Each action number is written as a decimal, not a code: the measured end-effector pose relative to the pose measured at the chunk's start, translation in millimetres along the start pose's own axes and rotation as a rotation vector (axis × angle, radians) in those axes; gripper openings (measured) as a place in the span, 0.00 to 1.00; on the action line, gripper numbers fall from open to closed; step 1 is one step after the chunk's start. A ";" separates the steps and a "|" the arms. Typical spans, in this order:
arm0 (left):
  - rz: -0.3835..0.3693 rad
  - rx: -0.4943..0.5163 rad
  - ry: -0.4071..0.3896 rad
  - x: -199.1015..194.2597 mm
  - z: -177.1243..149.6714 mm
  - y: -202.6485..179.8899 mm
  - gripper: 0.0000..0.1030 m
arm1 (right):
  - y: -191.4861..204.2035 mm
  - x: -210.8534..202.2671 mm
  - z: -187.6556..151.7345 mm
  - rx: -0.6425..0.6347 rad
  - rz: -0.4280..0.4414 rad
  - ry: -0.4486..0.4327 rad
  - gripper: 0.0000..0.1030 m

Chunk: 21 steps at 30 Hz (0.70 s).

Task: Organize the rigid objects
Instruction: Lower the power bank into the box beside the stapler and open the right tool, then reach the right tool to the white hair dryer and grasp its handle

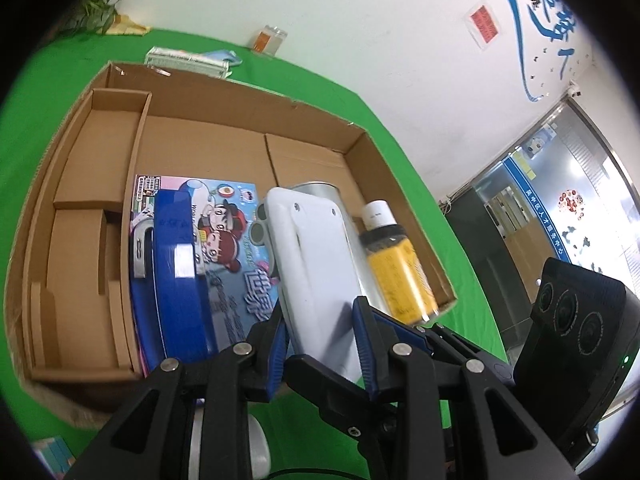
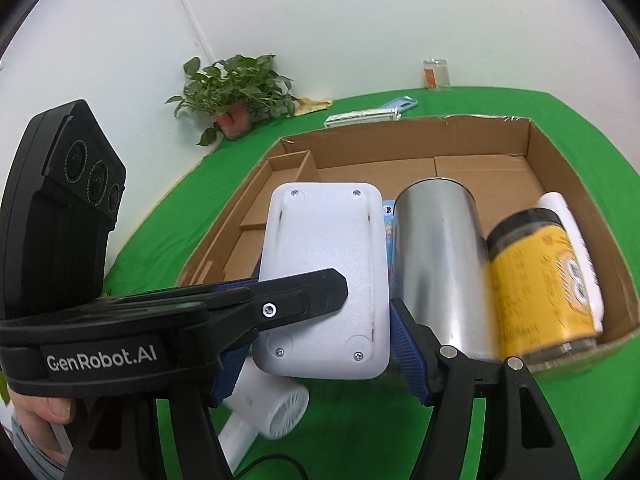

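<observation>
**White device held by both tongs over the carton**

I have the white plastic device (image 2: 326, 276) clamped across its thickness by the left tongs (image 1: 320, 320) and straddled across its width by the right tongs (image 2: 316, 324), half open. It hangs above the cardboard box's (image 2: 540, 148) near edge, beside the steel cup (image 2: 438, 264). In my judgement, placing comes next: lower it into free floor, then release.

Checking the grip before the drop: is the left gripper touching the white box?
Touching. Left wrist view: left gripper's blue pads press both sides of the white box.
</observation>
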<state>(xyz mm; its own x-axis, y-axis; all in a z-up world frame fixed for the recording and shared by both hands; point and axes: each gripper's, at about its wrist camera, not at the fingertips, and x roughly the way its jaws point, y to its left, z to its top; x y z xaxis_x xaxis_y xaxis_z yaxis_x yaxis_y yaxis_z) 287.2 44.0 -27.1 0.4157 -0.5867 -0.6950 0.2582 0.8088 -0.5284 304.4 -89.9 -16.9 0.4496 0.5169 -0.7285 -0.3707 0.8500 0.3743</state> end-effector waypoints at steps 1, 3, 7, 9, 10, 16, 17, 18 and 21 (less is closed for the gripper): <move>0.000 0.003 0.008 4.0 4.0 2.3 0.29 | -1.7 5.8 3.5 0.009 -0.003 0.007 0.62; 0.027 0.011 0.016 8.2 4.8 2.5 0.31 | -5.3 15.3 8.0 0.029 -0.001 0.027 0.64; 0.111 -0.003 -0.007 2.2 3.9 6.9 0.59 | -4.0 12.9 4.1 0.015 -0.021 -0.002 0.75; 0.095 0.001 -0.057 -11.6 -0.7 8.4 0.65 | -2.8 1.0 -5.5 0.002 -0.021 -0.045 0.88; 0.114 0.016 -0.079 -18.5 -4.2 6.3 0.68 | -2.4 -4.3 -10.3 -0.005 -0.019 -0.057 0.88; 0.330 0.165 -0.222 -55.8 -41.5 -23.2 0.77 | -1.2 -29.6 -44.1 -0.092 -0.153 -0.150 0.96; 0.358 0.180 -0.240 -61.0 -47.6 -25.7 0.77 | -2.0 -31.0 -48.5 -0.106 -0.170 -0.154 0.97; 0.378 0.196 -0.255 -65.4 -54.3 -28.4 0.77 | -3.7 -31.5 -52.4 -0.116 -0.190 -0.152 0.97; 0.439 0.218 -0.287 -79.4 -77.1 -34.7 0.77 | -12.0 -37.2 -61.0 -0.098 -0.168 -0.139 0.87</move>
<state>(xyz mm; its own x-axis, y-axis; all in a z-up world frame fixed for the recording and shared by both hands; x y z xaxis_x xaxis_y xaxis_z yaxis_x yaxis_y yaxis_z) 178.0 59.4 8.9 0.7370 -0.1837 -0.6504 0.1693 0.9819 -0.0854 242.6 -125.5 -29.3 0.6169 0.3834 -0.6874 -0.3549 0.9150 0.1919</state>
